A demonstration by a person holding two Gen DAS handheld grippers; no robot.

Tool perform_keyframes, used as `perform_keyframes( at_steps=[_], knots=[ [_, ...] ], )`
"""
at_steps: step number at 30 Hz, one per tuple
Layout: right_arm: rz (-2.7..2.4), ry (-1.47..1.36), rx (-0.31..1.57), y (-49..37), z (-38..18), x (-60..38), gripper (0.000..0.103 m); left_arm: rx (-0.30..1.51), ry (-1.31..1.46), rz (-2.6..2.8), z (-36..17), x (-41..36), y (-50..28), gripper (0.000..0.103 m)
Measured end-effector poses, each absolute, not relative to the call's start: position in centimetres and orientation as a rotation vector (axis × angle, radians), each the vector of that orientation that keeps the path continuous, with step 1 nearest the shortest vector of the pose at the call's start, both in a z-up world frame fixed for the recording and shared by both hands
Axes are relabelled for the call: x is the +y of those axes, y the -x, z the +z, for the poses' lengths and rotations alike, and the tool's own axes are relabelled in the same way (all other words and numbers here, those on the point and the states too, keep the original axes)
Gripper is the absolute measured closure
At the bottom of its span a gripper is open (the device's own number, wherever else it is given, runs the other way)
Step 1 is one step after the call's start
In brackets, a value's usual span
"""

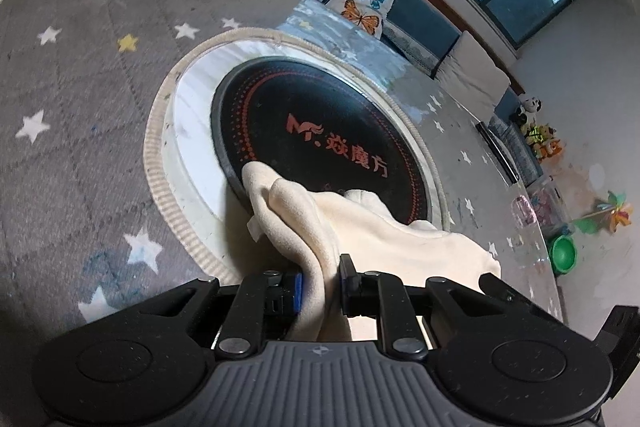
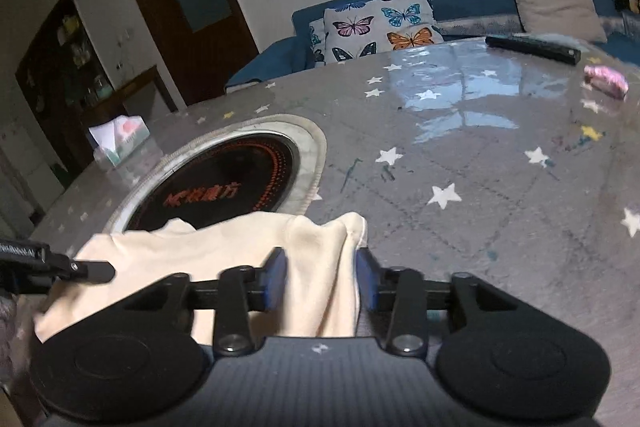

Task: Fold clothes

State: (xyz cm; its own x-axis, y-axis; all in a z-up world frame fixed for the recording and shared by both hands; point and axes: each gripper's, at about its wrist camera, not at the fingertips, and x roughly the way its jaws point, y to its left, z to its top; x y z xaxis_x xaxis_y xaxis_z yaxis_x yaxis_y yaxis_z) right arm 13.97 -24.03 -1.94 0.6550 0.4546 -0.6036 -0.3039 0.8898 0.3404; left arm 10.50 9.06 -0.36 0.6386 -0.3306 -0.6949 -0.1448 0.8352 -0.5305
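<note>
A cream cloth lies crumpled on the grey star-patterned table, with its far edge over the black round hotplate. My left gripper is shut on a bunched fold of the cloth at the near edge. In the right wrist view the same cloth spreads leftward. One corner of it stands up between the blue pads of my right gripper. Those jaws stand a little apart, and the cloth sits loosely in the gap. One black finger of the left gripper pokes in over the cloth from the left.
A tissue box stands beyond the hotplate. A black remote and a pink wrapped thing lie at the table's far right. Behind the table is a blue sofa with a butterfly pillow.
</note>
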Motion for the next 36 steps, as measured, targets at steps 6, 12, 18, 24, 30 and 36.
perform_keyframes(
  at_steps=[6,12,18,24,30,36],
  knots=[
    [0.434,-0.296,0.707,-13.3,-0.9,-25.2,0.094,0.848,0.503,-0.141,1.9,7.3,-11.0,0.087],
    [0.359,-0.293,0.63,-12.4,1.6,-28.9,0.094,0.817,0.395,-0.235,4.3,2.6,-13.3,0.087],
    [0.224,-0.266,0.577,-12.3,3.8,-33.9,0.095,0.817,0.312,-0.346,4.9,-4.3,-16.5,0.087],
    [0.097,-0.252,0.562,-13.2,4.6,-39.3,0.095,0.827,0.263,-0.429,4.6,-10.7,-20.2,0.087],
    [-0.007,-0.249,0.573,-14.4,4.3,-43.1,0.095,0.861,0.219,-0.487,3.6,-15.6,-22.9,0.087],
    [-0.113,-0.247,0.65,-15.6,1.4,-45.2,0.091,0.858,0.016,-0.421,1.8,-17.2,-23.0,0.074]
  ],
)
